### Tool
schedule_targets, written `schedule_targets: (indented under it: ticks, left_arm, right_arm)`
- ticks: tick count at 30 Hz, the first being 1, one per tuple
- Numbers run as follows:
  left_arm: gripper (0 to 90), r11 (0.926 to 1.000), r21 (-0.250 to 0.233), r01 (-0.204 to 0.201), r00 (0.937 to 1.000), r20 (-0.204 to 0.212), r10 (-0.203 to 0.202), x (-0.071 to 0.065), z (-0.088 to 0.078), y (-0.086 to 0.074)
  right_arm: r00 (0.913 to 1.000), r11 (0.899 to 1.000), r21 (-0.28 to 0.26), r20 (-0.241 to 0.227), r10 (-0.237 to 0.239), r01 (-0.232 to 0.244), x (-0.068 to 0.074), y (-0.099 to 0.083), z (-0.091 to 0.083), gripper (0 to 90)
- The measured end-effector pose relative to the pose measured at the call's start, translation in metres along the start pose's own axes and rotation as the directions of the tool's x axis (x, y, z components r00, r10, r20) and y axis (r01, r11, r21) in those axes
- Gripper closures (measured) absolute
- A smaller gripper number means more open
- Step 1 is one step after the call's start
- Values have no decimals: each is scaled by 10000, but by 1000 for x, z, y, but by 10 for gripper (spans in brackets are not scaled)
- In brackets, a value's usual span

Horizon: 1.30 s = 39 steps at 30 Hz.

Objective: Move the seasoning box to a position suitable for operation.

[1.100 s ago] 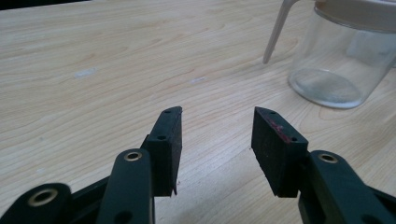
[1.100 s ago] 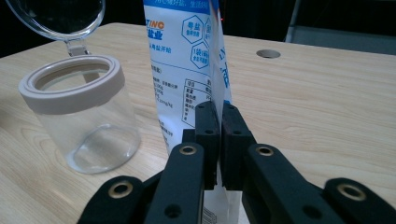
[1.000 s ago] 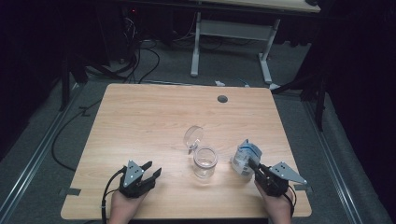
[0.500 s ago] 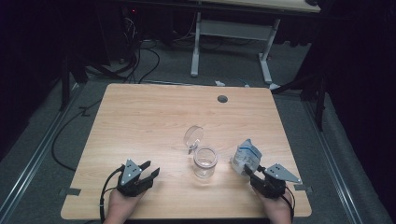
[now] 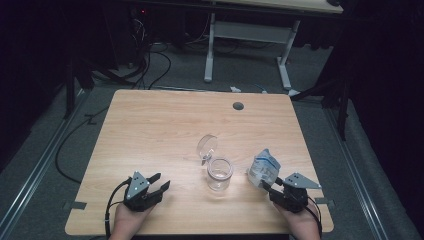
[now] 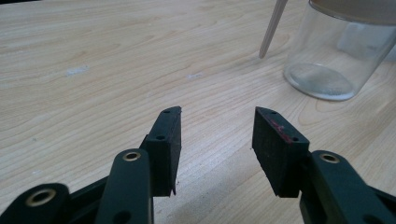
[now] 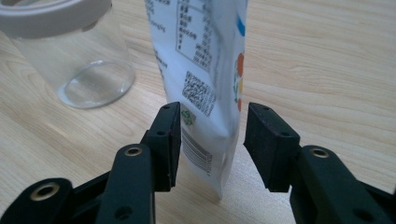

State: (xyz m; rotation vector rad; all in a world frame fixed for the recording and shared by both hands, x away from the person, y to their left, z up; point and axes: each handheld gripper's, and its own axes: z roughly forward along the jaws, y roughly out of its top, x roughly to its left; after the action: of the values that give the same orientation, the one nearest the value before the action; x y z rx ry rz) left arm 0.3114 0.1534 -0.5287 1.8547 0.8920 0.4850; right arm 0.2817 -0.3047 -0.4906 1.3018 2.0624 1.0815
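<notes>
A: Where is the right gripper point(image 5: 266, 187) just now?

B: Low over the near right part of the desk point(image 5: 150, 130), held in the person's right hand point(image 5: 300, 225). A white printed pouch point(image 5: 263, 168) stands upright between its jaws. In the right gripper view the jaws sit on either side of the pouch's lower end, the left one close against it, the right one with a sliver of gap, so they are apart and not pressing it.

A: And the glass jar point(image 5: 219, 174)?

B: Just to the left of that gripper, beyond the jaw tips, standing upright and open. Its clear lid point(image 5: 206, 146) is tipped up behind it, on the far side.

A: The left gripper point(image 5: 157, 184)?

B: In the left hand point(image 5: 131, 222), near the front edge of the desk. Its jaws stand well apart with only bare wood between them. The jar lies ahead of it and to its right, well clear of the tips.
</notes>
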Motion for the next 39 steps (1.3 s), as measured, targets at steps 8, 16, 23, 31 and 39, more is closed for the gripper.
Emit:
schedule_targets:
  ticks: [8, 16, 23, 31, 39]
  left_arm:
    - [523, 10000, 31, 71, 9999, -77, -70, 0, 1, -1]
    - [520, 9998, -49, 180, 9998, -110, -180, 2, -1, -1]
    - [518, 9997, -119, 204, 9997, -128, -205, 2, -3, -1]
    - [516, 9996, -133, 233, 9997, -118, -234, 2, -4, -1]
    - [515, 9994, -153, 319, 9994, -101, -320, 3, -5, -2]
  right_arm:
    - [9988, 9977, -651, -431, -227, 198, -7, 6, -6, 684]
    - [9980, 9926, -1135, -425, -470, 420, -6, 4, -5, 828]
    - [9932, 9890, -972, -247, -1141, 1112, 1, 9, -6, 889]
    - [9905, 9913, -237, -451, -1301, 1291, 6, 27, -4, 895]
    - [9908, 9892, 964, -893, -1020, 1105, 5, 53, -4, 896]
